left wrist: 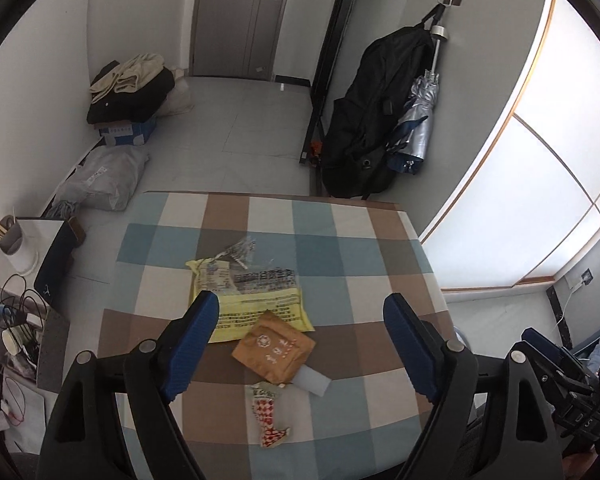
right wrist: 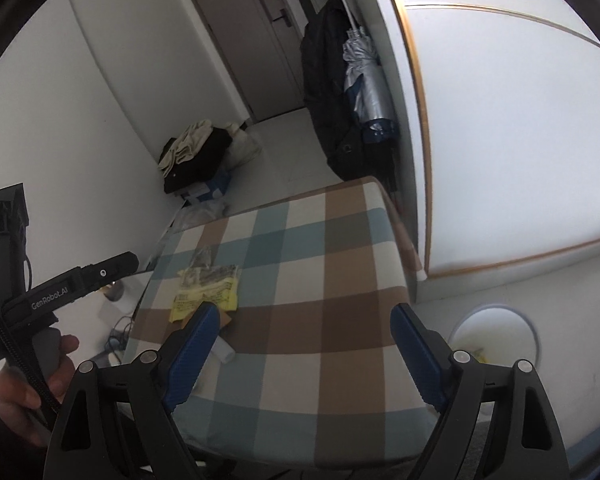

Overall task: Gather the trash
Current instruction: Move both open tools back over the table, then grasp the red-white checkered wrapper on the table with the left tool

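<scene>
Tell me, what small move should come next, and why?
Probably lower the left tool onto the brown packet. Its jaws are open and empty above the wrappers on the checked tablecloth, and the packet lies on top, between them.

The table (left wrist: 360,240) under my tongs wears a checked cloth of blue, brown and cream squares. Straight ahead between my left tongs' fingers lies a brown packet (left wrist: 274,347), overlapping the near corner of a yellow printed bag (left wrist: 256,308). A crumpled clear wrapper (left wrist: 244,254) sits on the yellow bag's far end. Nearer to me than the brown packet lie a red-and-white wrapper (left wrist: 269,420) and a small white piece (left wrist: 313,381), which pokes out from under the packet's edge.
</scene>
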Motion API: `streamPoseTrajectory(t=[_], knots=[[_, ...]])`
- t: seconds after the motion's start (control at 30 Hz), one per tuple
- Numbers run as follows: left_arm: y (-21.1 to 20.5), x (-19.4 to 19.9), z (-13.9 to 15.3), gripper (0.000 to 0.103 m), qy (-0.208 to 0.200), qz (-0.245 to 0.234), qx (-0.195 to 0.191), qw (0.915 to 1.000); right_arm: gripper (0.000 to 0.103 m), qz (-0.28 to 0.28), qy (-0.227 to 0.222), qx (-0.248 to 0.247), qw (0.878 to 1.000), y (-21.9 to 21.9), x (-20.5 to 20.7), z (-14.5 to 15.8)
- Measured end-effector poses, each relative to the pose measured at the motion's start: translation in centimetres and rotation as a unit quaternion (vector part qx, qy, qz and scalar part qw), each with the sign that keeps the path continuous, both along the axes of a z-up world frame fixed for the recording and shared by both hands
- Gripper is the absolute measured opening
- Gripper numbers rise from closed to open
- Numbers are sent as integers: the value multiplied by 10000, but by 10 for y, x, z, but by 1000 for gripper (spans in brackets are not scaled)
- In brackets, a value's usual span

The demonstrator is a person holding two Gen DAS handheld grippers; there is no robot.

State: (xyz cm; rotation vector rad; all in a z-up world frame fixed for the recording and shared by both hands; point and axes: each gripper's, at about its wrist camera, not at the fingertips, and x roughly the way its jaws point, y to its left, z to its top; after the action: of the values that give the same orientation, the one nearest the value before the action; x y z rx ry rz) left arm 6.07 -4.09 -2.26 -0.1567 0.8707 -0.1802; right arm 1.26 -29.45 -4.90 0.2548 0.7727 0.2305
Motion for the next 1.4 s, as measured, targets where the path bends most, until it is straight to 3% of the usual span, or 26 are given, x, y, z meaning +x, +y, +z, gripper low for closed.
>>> streamPoseTrajectory(t=[0.07, 0.23, 0.43, 0.77, 1.03, 1.17, 1.4], knots=[[13, -1, -6, 92, 13, 129, 17, 9999, 88, 120, -58, -247, 9996, 18, 3, -3], [40, -4, -32, 93, 249, 321, 64, 9992, 88, 488, -93, -471, 9977, 49, 14, -17], [58, -8, -55, 93, 599, 299, -144, 9977, 88, 613, -235, -235, 9976, 57, 18, -36], [43, -16, -89, 93, 1230, -95, 54, 9923, 88, 446, -206, 48, 9988, 50, 30, -40], [30, -20, -102, 93, 1352, -383, 265, 9897, 89, 413, -186, 99, 9989, 44, 28, -41], [23, -22, -109, 93, 1373, -462, 623, 9875, 89, 325, -174, 284, 9989, 35, 29, -39], [24, -26, -111, 90, 1384, -456, 606, 9875, 89, 279, -170, 463, 9984, 27, 26, -39]])
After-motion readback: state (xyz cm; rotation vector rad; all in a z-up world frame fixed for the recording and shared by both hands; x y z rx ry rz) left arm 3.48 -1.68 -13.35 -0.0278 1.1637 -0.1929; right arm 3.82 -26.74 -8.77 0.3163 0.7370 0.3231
